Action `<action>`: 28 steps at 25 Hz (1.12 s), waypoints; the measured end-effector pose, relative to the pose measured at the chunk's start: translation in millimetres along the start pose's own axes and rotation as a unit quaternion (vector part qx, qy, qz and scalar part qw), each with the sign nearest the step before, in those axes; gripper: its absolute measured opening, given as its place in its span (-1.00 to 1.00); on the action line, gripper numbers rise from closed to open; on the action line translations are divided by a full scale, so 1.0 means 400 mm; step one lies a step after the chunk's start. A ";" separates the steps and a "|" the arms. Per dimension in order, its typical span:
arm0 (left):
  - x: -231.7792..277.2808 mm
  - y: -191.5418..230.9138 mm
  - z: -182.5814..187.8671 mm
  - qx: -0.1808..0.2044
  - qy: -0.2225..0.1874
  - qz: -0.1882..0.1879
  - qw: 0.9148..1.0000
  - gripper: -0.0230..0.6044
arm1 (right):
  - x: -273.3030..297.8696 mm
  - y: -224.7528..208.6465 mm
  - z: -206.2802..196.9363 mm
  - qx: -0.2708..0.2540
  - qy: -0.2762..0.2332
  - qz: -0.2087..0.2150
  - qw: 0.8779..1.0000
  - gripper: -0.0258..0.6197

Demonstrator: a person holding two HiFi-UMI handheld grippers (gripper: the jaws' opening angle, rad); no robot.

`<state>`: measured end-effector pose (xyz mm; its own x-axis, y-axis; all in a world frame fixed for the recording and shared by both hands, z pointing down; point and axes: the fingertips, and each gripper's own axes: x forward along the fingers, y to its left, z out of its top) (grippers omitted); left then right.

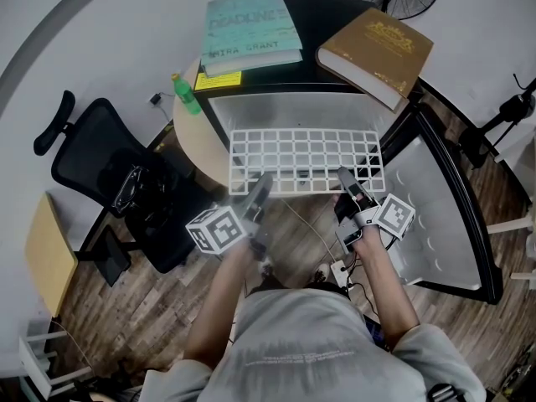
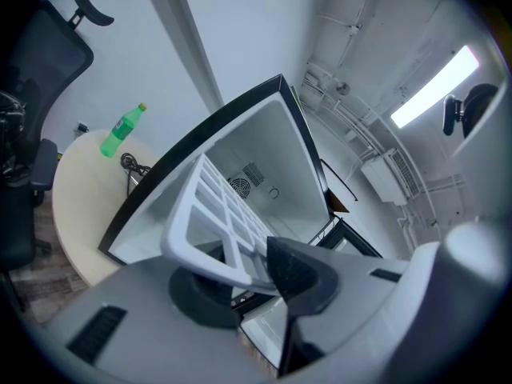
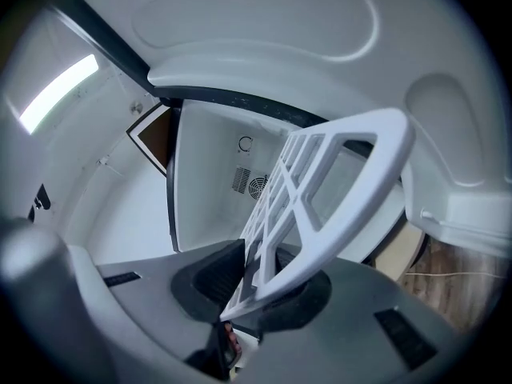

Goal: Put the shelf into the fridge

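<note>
L claw (image 1: 260, 182) is clamped on the near rim of the shelf (image 1: 303, 159); R claw (image 1: 343, 177) sits slack round it, pads seemingly just off. Approx. half done, I'd judge: far part of the shelf looks inside the open fridge (image 1: 251, 109), near part sticks out and needs pushing home. Only the head view shows that depth; only the claw views show pads and the fridge's back-wall vent (image 2: 240, 185).

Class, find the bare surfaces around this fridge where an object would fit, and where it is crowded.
Bare: the round table between the green bottle and the fridge, and the fridge's inside beyond the shelf. Crowded: the fridge top, under the teal book and brown book.
</note>
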<state>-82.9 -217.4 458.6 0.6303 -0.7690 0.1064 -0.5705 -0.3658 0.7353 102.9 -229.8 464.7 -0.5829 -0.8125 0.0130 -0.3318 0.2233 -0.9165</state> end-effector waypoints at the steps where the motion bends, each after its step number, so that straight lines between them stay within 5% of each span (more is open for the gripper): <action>1: 0.000 0.001 -0.001 -0.001 0.001 0.000 1.000 -0.61 | 0.000 -0.002 0.000 -0.008 0.002 -0.003 1.000 -0.73; 28: -0.001 0.007 -0.008 -0.012 0.002 -0.005 1.000 -0.59 | 0.001 0.015 0.012 -0.039 -0.001 -0.006 0.999 -0.71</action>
<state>-83.0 -216.3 462.8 0.6375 -0.7638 0.1016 -0.5515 -0.3602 0.7524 104.1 -231.4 457.3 -0.5769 -0.8165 0.0222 -0.3957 0.2556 -0.8821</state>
